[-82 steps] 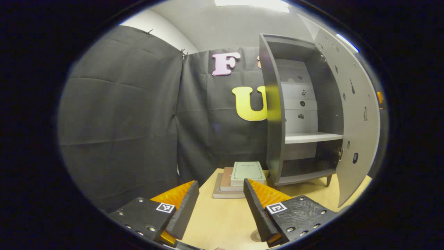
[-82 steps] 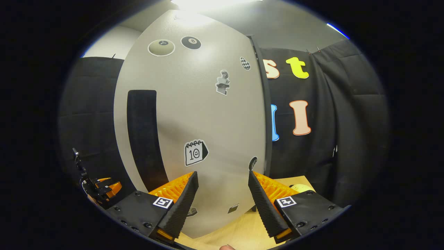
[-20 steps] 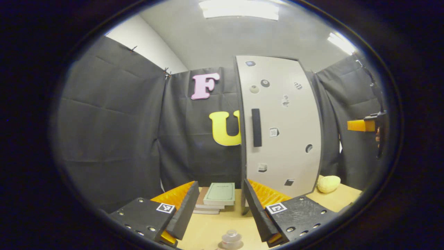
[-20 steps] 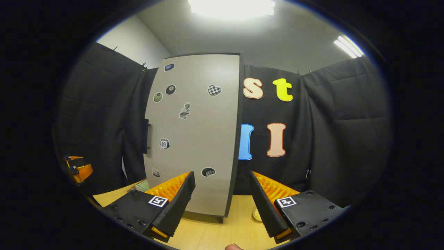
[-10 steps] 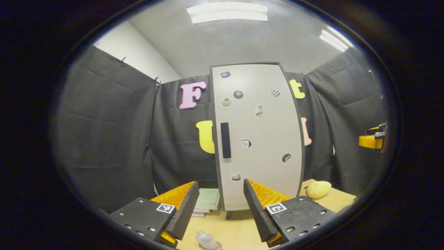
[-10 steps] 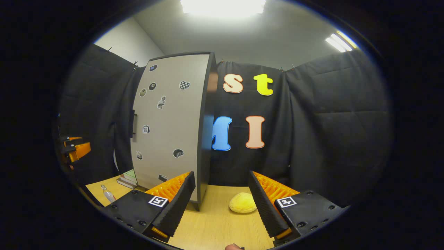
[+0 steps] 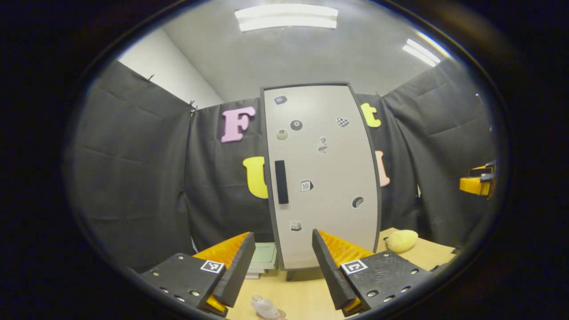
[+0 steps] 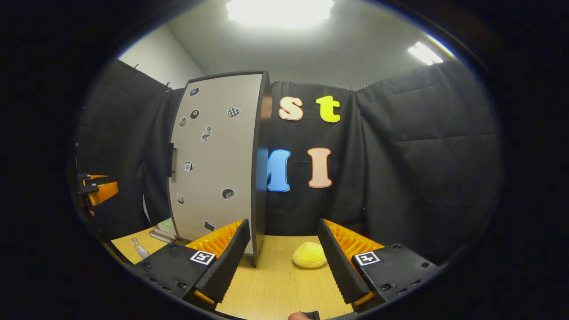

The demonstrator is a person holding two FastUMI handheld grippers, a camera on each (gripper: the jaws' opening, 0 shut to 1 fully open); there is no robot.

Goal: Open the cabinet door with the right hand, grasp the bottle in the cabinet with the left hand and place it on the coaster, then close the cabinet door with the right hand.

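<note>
Both tongs, left [image 7: 280, 266] and right [image 8: 284, 262], we hold spread and empty, clear of the shut cabinet door [image 7: 322, 178], since the bottle [image 7: 265, 307] rests on the tabletop [image 8: 275, 284] below the left pair.

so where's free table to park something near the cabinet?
Bare table in front of the cabinet, between its right edge and the yellow lump. It is crowded to the cabinet's left, with the books and the bottle.
</note>
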